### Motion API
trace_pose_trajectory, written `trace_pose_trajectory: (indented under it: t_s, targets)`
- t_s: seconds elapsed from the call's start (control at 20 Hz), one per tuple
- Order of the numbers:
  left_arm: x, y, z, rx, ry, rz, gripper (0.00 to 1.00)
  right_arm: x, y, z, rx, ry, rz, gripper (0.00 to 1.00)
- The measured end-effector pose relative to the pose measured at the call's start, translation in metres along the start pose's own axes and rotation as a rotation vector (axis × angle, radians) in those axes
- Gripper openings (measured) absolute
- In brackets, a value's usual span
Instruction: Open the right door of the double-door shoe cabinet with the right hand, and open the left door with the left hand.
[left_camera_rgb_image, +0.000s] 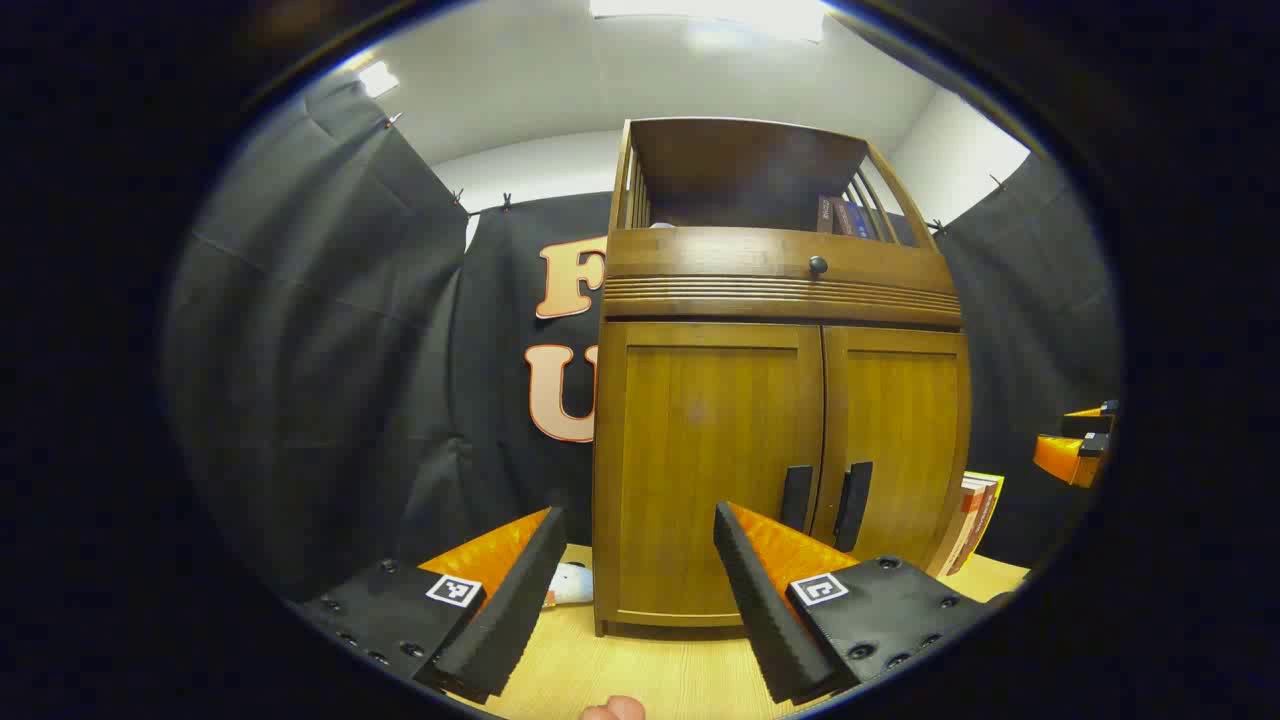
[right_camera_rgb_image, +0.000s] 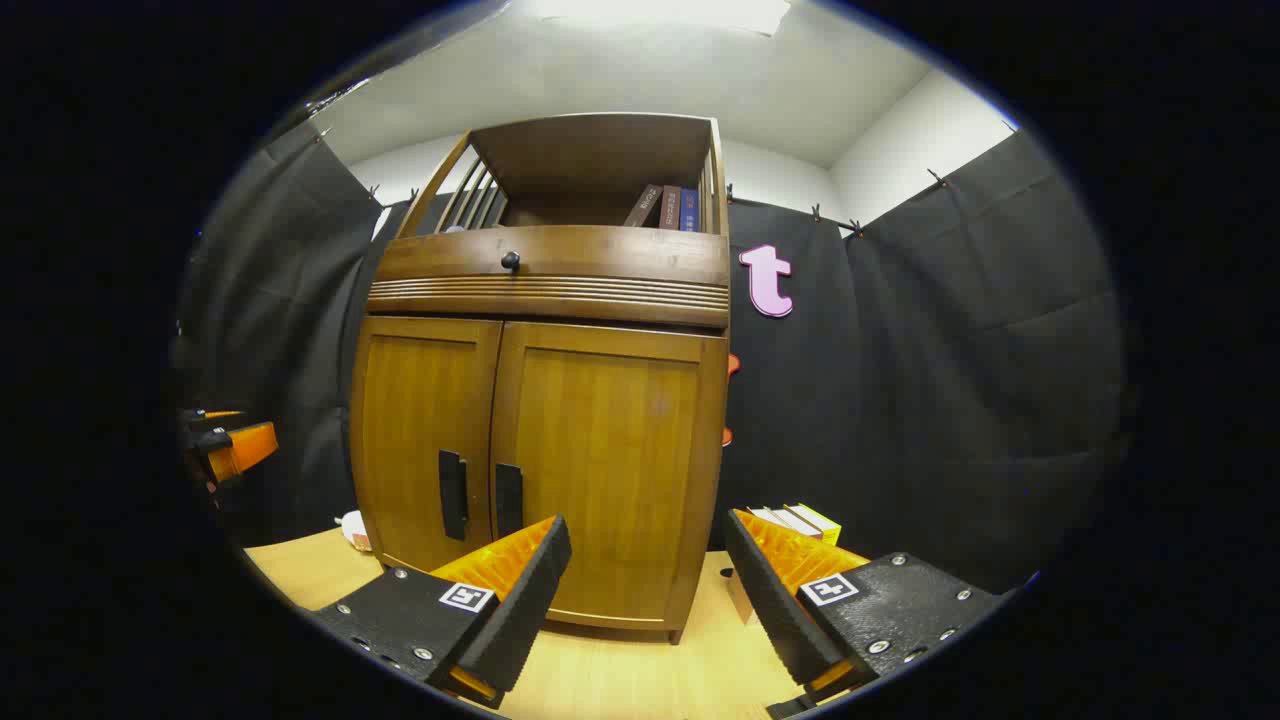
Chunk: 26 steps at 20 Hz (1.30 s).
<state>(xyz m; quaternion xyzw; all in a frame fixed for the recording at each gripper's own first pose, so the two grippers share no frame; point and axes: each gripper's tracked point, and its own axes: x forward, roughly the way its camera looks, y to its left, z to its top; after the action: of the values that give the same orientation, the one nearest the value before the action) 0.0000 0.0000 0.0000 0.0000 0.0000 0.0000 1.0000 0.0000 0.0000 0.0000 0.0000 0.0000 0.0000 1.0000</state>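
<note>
cabinet: the double-door shoe cabinet (left_camera_rgb_image: 780, 400) sits dead ahead of both grippers on the light wood floor (left_camera_rgb_image: 660, 670), both doors shut flush, nothing started yet.

left gripper: left gripper (left_camera_rgb_image: 640, 590) has its fingers spread wide, nothing between them. The left door (left_camera_rgb_image: 712, 470) is straight ahead of it and its black handle (left_camera_rgb_image: 796, 497) is just past the right-hand finger, not touched.

right gripper: right gripper (right_camera_rgb_image: 648, 595) is also wide open and empty. The right door (right_camera_rgb_image: 605, 480) is ahead of it, but its black handle (right_camera_rgb_image: 508, 500) sits off past the left-hand finger, so it needs to swing that way.

risk, wrong handle: the two handles hang right next to each other at the centre seam, so it'd be easy to pinch the neighbour's handle, or both at once.

risk, collision: both grippers have to head for that same seam, so I'd guess they bump each other if they go in together.

risk, slip: the handles look slim and flat, so a shallow grip could pop off when pulling.

risk, clutter: books (right_camera_rgb_image: 795, 520) lean just beside the cabinet on the right gripper's far side, and a small white thing (left_camera_rgb_image: 572, 583) lies at the base ahead of the left gripper's left finger. A door swinging wide might clip them.
</note>
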Motion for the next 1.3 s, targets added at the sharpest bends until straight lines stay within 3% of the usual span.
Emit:
trace_pose_trajectory:
  t_s: [0.1,0.2,0.3,0.5,0.55,0.6,0.65,0.8,1.2,1.25,1.3]
  targets:
    - [0.001,-0.004,0.002,-0.007,-0.001,0.004,0.93,-0.001,-0.008,0.001,-0.001,-0.002,-0.012,0.95]
    - [0.0,-0.006,0.003,-0.005,-0.002,0.008,0.93,-0.004,-0.012,0.002,0.019,-0.007,-0.013,1.0]
    - [0.001,-0.007,0.001,0.001,-0.001,0.008,0.93,-0.006,-0.019,0.003,0.026,-0.012,-0.025,0.95]
    - [-0.002,-0.008,-0.002,0.014,0.01,0.014,0.94,-0.01,-0.03,0.0,0.019,-0.007,-0.052,0.95]
    - [-0.003,-0.008,-0.001,0.011,0.01,0.012,0.93,-0.011,-0.031,-0.002,0.024,-0.004,-0.053,1.0]
    - [-0.005,-0.007,0.0,0.01,0.01,0.013,0.93,-0.011,-0.032,-0.003,0.03,-0.003,-0.053,0.9]
    - [-0.005,-0.006,0.001,0.01,0.008,0.016,0.93,-0.012,-0.031,-0.003,0.033,-0.004,-0.054,0.95]
    - [-0.007,-0.005,0.003,0.019,0.003,0.018,0.93,-0.013,-0.03,0.0,0.036,-0.011,-0.055,0.92]
    - [-0.007,0.0,0.003,0.028,0.005,0.024,0.94,-0.013,-0.021,0.003,0.019,-0.013,-0.047,0.95]
    - [-0.007,0.001,0.002,0.03,0.008,0.023,0.94,-0.014,-0.019,0.002,0.02,-0.011,-0.044,1.0]
    - [-0.006,0.001,0.002,0.031,0.009,0.022,0.94,-0.014,-0.017,0.002,0.021,-0.009,-0.041,0.95]
